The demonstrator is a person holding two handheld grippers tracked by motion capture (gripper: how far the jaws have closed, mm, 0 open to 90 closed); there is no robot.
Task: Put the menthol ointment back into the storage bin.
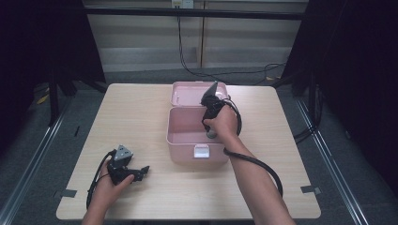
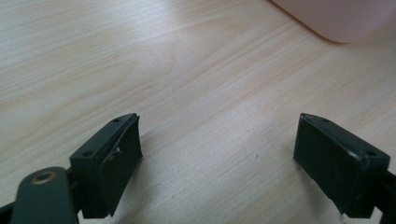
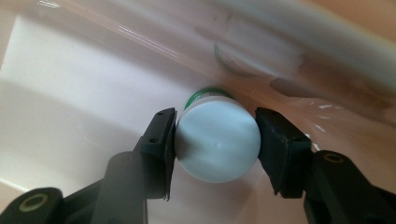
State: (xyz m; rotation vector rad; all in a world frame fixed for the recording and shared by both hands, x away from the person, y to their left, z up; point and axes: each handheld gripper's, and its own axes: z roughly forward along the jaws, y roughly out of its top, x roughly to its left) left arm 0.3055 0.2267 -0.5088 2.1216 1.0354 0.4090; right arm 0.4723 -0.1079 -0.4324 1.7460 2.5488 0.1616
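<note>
Bottle point(image 3: 218, 145), white-capped with a green band, is clamped between the right gripper's point(image 1: 212, 133) jaws inside the pink box point(image 1: 183, 152), while the left gripper point(image 1: 143, 171) is held spread and empty beside that box, and a slip could be caused by the round, smooth cap.

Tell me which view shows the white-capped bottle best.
The right gripper view: the bottle sits large between the right gripper jaws, inside the pink box. The high view gives a small glimpse beneath the hand.
</note>
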